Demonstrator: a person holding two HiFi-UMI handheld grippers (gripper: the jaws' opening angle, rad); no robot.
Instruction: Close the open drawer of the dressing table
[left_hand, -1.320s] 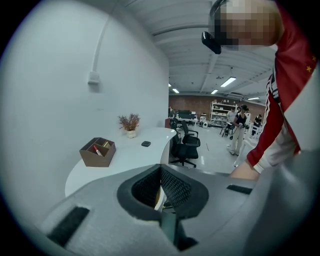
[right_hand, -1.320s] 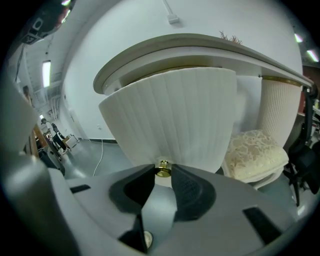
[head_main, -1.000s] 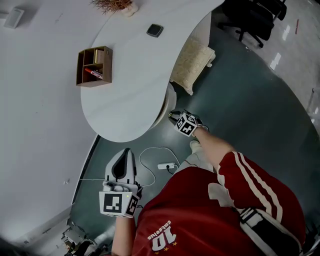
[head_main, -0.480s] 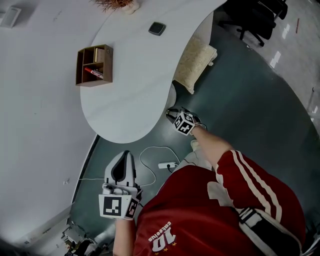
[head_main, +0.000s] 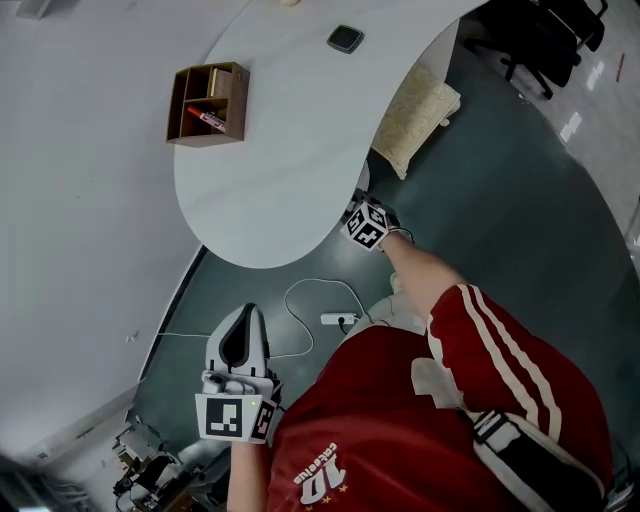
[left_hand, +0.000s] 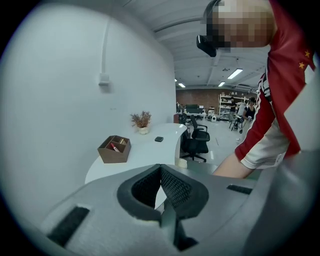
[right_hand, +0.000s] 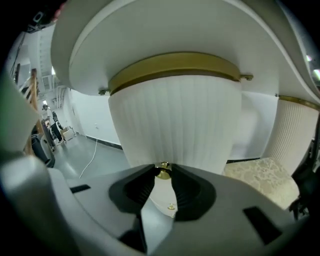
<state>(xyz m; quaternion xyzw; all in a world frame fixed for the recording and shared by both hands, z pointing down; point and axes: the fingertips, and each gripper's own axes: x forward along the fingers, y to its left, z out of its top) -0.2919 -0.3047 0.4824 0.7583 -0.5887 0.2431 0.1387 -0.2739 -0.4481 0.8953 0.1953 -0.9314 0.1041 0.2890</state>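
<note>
Drawer (right_hand: 175, 120), sitting under the table (head_main: 270, 150) rim, is being pinched by its knob (right_hand: 163, 174) in the right gripper's (right_hand: 163, 169) narrow jaws, so pushing straight and level is looking wisest; the left gripper (left_hand: 161, 167) is idling, jaws together, empty.

Only one thing can be read: the white number "10" (head_main: 322, 480) printed on the person's red shirt (head_main: 400, 430), which stands upside down in the head view. Just beside it is a small white word (head_main: 322, 455), but its letters are too small to tell for sure. The lower marker cube (head_main: 236, 418) and the upper marker cube (head_main: 368, 224) carry only black-and-white square patterns, without letters.
</note>
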